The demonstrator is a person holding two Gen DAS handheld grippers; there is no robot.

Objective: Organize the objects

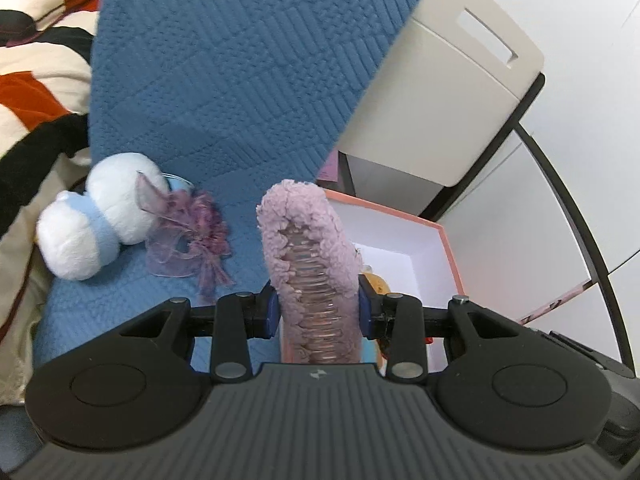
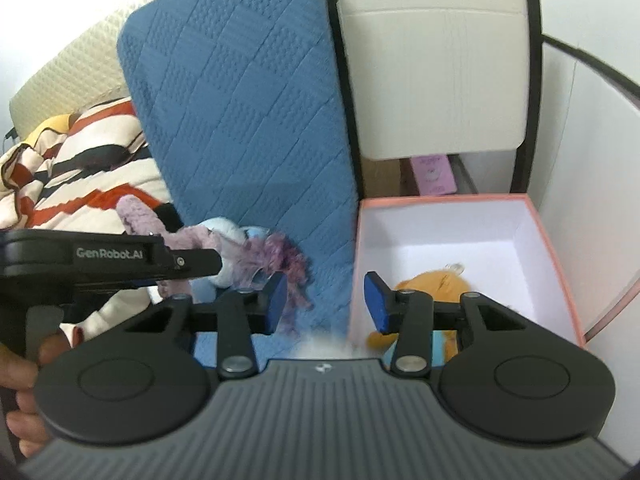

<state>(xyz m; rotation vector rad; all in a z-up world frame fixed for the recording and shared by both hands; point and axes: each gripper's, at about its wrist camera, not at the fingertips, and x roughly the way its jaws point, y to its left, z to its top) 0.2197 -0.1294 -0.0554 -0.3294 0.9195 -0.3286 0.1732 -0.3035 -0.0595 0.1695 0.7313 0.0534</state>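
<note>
My left gripper [image 1: 318,308] is shut on a fuzzy lilac hair claw clip [image 1: 308,236], held upright above the blue quilted seat near the pink box [image 1: 444,248]. A white-and-blue plush toy [image 1: 96,228] and a purple ribbon hair tie [image 1: 192,236] lie on the blue quilted cover [image 1: 240,80]. In the right wrist view my right gripper [image 2: 326,300] is open and empty at the left rim of the pink box [image 2: 560,272], which holds an orange plush [image 2: 432,280]. The left gripper [image 2: 120,264] with the lilac clip [image 2: 136,212] shows at the left there.
A striped orange, black and cream blanket [image 1: 36,80] lies left of the blue cover. A beige chair back [image 2: 432,72] stands behind the box. White cabinet fronts [image 1: 580,160] are at the right. A pink card [image 2: 434,174] lies under the chair.
</note>
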